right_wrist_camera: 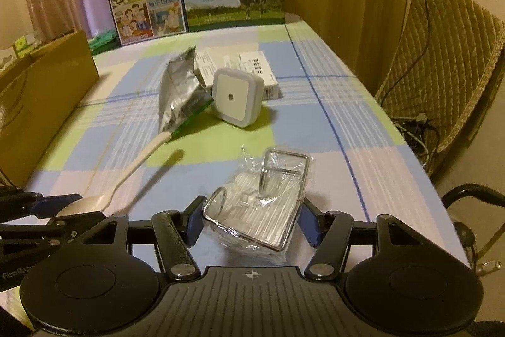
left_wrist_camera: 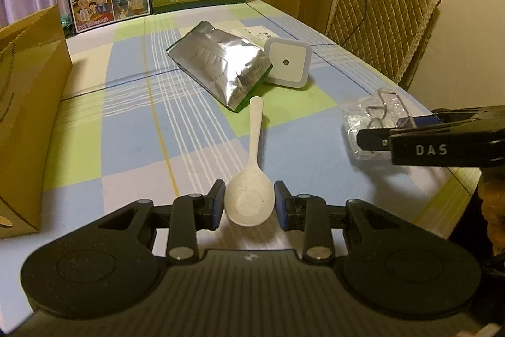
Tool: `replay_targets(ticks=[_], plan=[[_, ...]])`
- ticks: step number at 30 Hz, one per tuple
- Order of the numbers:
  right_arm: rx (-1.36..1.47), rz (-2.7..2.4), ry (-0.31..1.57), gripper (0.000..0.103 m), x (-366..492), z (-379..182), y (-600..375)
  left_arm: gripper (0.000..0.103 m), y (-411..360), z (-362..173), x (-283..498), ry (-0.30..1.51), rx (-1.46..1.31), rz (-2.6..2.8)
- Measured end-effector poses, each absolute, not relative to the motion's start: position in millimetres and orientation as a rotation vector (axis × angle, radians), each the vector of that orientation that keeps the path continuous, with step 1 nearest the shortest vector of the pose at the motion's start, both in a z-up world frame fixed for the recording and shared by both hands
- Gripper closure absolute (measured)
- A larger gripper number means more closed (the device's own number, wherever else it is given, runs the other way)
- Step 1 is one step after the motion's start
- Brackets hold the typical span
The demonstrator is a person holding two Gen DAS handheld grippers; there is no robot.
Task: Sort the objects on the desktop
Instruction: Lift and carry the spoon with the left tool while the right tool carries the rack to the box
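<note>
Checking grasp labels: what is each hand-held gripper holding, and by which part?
Left hand-held gripper clamps the white spoon by its bowl. Right hand-held gripper grips the plastic-wrapped metal rack by its near sides.

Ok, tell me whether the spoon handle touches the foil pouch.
Cannot tell. In the right wrist view the spoon handle tip meets the foil pouch edge; the left wrist view suggests a slight gap.

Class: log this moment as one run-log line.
left gripper: around spoon bowl | right gripper: around wrapped metal rack | both on table

Both the left gripper (left_wrist_camera: pixel 249 201) and right gripper (right_wrist_camera: pixel 252 218) are built of black plastic, with blue pads, silver screws and ribbed bases; "DAS" is printed on one.
</note>
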State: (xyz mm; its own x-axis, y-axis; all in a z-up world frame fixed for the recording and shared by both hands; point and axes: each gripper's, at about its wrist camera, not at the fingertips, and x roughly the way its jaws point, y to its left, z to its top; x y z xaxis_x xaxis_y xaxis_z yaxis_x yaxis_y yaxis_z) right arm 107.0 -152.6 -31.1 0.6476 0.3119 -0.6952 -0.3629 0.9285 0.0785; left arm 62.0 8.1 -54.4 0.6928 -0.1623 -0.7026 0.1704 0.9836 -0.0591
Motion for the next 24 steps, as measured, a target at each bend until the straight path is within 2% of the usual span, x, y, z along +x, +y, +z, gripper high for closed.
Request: replay_targets(ticks=[24], plan=[[-0.104, 0.573, 0.635, 0.045, 77.4, 38.6, -91.1, 0.075, 67.4, 20.7, 16.3, 0.613, -0.029, -0.024]])
